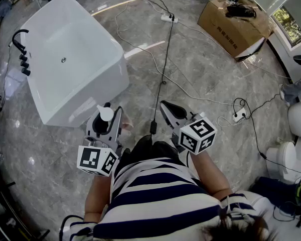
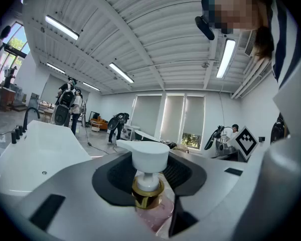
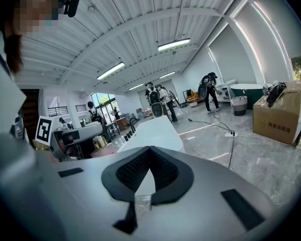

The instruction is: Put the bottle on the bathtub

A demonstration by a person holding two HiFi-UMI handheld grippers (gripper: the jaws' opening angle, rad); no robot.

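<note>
Marble floor (image 1: 200, 79), white bathtub (image 1: 113, 82), cardboard box (image 1: 231, 26), 2 power strips (image 1: 169, 18), cables (image 1: 163, 74)

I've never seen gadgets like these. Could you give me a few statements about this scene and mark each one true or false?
1. The left gripper is clamped on a pump bottle of pink liquid. True.
2. The bottle stands on the rim of the bathtub. False: it is between the left gripper's jaws, short of the tub.
3. The right gripper carries a second bottle. False: its jaws are together with nothing between them.
4. A cardboard box sits on the floor, away from the bathtub. True.
</note>
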